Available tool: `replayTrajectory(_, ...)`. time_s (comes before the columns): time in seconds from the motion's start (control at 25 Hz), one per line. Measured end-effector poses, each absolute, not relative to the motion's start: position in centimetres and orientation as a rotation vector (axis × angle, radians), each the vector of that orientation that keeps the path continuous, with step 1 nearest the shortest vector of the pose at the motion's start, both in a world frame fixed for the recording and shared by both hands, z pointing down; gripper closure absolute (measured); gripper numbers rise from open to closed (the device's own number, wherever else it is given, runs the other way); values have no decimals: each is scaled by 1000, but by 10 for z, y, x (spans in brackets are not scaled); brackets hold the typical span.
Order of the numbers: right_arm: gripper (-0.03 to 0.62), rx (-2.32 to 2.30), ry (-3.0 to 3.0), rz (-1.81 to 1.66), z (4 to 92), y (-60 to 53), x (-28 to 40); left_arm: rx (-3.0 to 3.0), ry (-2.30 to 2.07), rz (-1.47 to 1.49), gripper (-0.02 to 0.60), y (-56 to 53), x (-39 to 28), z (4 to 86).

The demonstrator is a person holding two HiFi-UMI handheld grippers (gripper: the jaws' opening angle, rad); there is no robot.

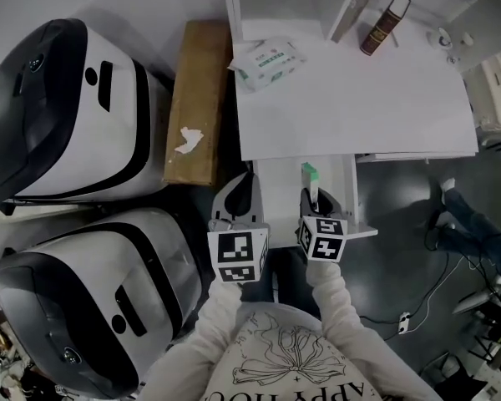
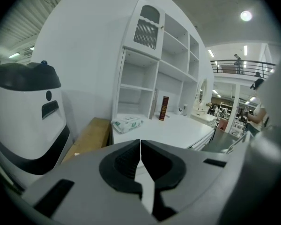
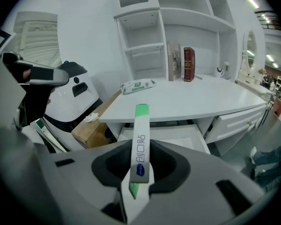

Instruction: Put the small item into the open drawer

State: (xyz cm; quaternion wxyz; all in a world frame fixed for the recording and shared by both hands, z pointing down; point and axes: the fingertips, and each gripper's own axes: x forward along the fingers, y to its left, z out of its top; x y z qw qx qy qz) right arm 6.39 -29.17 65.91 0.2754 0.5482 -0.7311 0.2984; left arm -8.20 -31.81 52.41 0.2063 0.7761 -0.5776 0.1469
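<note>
A slim white box with green ends (image 3: 140,144) is clamped between the jaws of my right gripper (image 3: 139,165); its far end sticks out toward the desk. Seen from the head camera, the same box (image 1: 309,177) juts out of the right gripper (image 1: 316,197) above the open white drawer (image 1: 284,186) under the desk's front edge. Just left of the drawer, my left gripper (image 1: 240,192) is shut with nothing between its pads. In its own view the left gripper (image 2: 140,161) points at the desk, jaws touching.
The white desk (image 1: 359,98) carries a tissue pack (image 1: 267,61) and a dark bottle (image 1: 384,23), with shelves behind. A cardboard box (image 1: 196,98) stands left of the desk. Two large white-and-black machines (image 1: 67,107) fill the left side. Cables lie on the floor at right (image 1: 451,266).
</note>
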Motion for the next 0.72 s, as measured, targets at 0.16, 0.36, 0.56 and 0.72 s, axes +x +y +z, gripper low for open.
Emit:
replayTrajectory(0.16, 502, 1407, -1944, 835, 687, -300, 59, 2120, -1621, 416, 574, -321, -88, 536)
replayTrajectory(0.36, 502, 1317, -1903, 884, 731, -308, 54, 2077, -1646, 423, 574, -325, -96, 546)
replayTrajectory(0.56, 502, 1224, -1829, 870, 779, -311, 58, 2055, -1671, 433, 574, -325, -105, 551)
replayTrajectory(0.72, 502, 1196, -1779, 911, 808, -314, 57, 2028, -1679, 441, 574, -322, -113, 557)
